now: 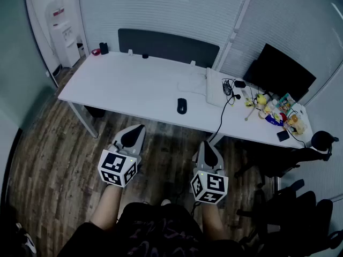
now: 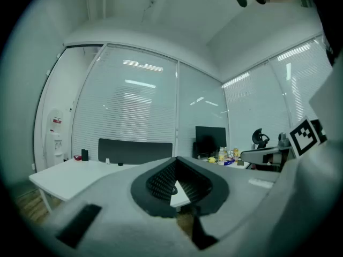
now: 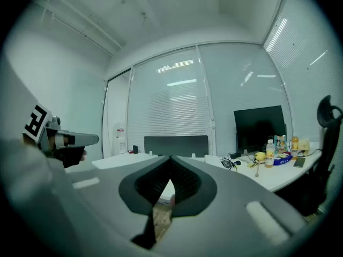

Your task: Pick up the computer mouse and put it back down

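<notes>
The black computer mouse (image 1: 182,106) lies on the white table (image 1: 134,84), close to the front edge. Both grippers hang level over the wooden floor, short of the table and apart from the mouse. My left gripper (image 1: 139,129) points at the table edge to the left of the mouse, its jaws shut with nothing between them (image 2: 176,159). To the right of the mouse, my right gripper (image 1: 207,144) is likewise shut and empty (image 3: 170,158). Each gripper shows at the edge of the other's view.
A white laptop (image 1: 214,87), cables, bottles and small clutter (image 1: 273,111) fill the table's right end before a black monitor (image 1: 281,71). A dark panel (image 1: 166,44) lines the far edge. Black office chairs (image 1: 300,159) stand at the right and a water dispenser (image 1: 64,33) at the far left.
</notes>
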Demonstrator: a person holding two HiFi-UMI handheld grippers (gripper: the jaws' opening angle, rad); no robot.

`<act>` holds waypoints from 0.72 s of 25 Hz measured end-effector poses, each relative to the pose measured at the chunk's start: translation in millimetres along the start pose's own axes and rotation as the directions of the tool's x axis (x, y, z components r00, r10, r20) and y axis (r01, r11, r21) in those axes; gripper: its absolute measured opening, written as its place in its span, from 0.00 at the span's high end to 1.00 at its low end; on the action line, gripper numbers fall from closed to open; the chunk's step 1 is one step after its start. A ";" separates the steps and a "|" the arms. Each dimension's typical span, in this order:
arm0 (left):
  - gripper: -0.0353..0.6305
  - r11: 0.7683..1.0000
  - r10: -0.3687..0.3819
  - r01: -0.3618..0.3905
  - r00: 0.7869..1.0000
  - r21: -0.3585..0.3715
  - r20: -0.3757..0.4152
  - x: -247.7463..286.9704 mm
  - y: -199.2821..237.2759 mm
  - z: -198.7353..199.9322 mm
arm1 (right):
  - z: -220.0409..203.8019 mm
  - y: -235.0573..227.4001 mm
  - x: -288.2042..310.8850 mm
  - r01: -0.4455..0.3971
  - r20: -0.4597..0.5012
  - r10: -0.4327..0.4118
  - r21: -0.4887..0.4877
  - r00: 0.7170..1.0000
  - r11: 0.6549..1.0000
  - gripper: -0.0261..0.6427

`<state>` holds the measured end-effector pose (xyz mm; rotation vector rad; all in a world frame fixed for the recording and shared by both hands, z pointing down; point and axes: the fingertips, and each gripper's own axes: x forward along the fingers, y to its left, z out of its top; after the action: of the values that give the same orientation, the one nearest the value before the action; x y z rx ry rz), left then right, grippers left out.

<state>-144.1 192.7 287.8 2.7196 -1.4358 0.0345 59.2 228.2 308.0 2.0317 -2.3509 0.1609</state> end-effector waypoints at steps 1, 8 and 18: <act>0.94 1.000 -0.001 0.001 1.000 0.001 0.000 0.6 0.5 0.5 | 0.3 0.0 1.0 0.000 -0.001 0.000 0.001 1.000 1.000 0.95; 0.94 1.000 0.002 -0.002 1.000 -0.001 -0.008 0.2 4.7 -4.3 | -5.1 3.0 4.8 -0.001 -0.006 0.001 0.005 1.000 1.000 0.95; 0.94 1.000 -0.011 0.011 1.000 -0.003 -0.024 -4.5 7.6 -10.6 | -7.0 6.3 0.5 0.028 0.004 -0.028 0.037 1.000 0.999 0.95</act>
<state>-152.8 192.9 298.5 2.7149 -1.4141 0.0645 52.6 229.3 314.6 2.0820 -2.3384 0.2004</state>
